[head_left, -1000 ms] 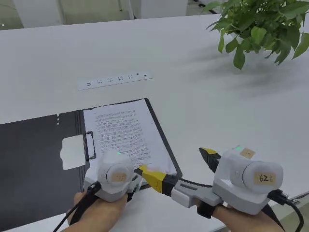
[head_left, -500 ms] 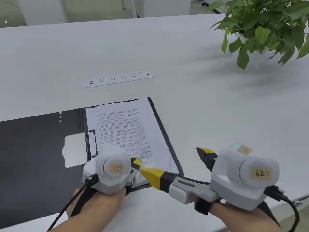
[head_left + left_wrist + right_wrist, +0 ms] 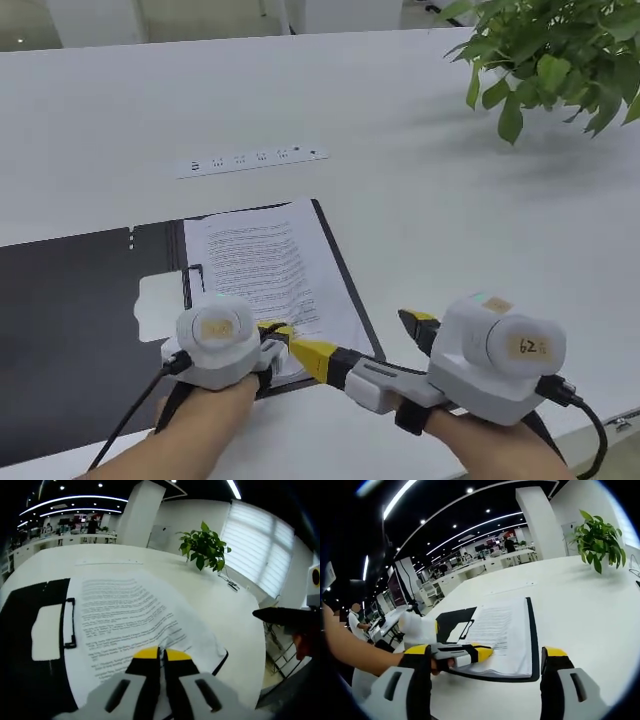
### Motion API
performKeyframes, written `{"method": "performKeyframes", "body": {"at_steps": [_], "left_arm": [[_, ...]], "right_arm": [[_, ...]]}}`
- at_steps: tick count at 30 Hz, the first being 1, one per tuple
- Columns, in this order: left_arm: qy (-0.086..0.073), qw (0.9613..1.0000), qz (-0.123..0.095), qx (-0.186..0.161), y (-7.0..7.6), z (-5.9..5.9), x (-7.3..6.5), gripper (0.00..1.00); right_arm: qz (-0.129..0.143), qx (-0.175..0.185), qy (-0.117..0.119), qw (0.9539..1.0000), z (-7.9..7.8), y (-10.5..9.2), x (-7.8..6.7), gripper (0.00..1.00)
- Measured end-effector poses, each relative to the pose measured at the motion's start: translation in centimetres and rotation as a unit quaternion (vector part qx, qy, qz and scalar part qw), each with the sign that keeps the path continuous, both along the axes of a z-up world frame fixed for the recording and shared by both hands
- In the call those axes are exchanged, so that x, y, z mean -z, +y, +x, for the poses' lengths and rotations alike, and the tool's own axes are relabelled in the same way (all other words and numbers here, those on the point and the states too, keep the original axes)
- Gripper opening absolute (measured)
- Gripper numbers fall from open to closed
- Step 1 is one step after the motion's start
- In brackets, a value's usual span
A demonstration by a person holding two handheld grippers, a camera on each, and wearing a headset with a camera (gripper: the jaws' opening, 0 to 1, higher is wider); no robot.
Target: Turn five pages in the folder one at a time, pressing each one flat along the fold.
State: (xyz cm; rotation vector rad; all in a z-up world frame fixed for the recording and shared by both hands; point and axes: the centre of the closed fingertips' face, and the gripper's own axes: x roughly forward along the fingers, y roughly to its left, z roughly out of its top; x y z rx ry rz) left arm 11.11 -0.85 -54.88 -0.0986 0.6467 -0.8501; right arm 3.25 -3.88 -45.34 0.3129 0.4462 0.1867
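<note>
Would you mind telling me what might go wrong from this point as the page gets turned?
The left tongs are shut at the lower edge of the top page. I cannot tell what, if anything, they pinch, so several sheets might lift, or the paper might crease. One jaw of the open right tongs sits very near them, so the two could knock together over the folder.

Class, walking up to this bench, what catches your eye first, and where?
An open black folder with a white printed page lies at the white table's near edge. The left gripper, yellow-tipped jaws together, sits at the page's foot; the right gripper is open beside it. A leafy green plant stands far right.
</note>
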Motion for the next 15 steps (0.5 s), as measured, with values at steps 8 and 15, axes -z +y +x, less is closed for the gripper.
{"method": "performKeyframes", "body": {"at_steps": [8, 15], "left_arm": [[0.005, 0.9999, -0.009, -0.004, 0.0, 0.0, 0.0, 0.0], [0.004, 0.9999, -0.012, -0.004, 0.0, 0.0, 0.0, 0.0]], "right_arm": [[0.021, 0.011, 0.027, 0.9994, 0.6, 0.0, 2.0, 0.8], [0.03, 0.03, 0.049, 0.9979, 1.3, -0.5, 3.8, 0.58]]}}
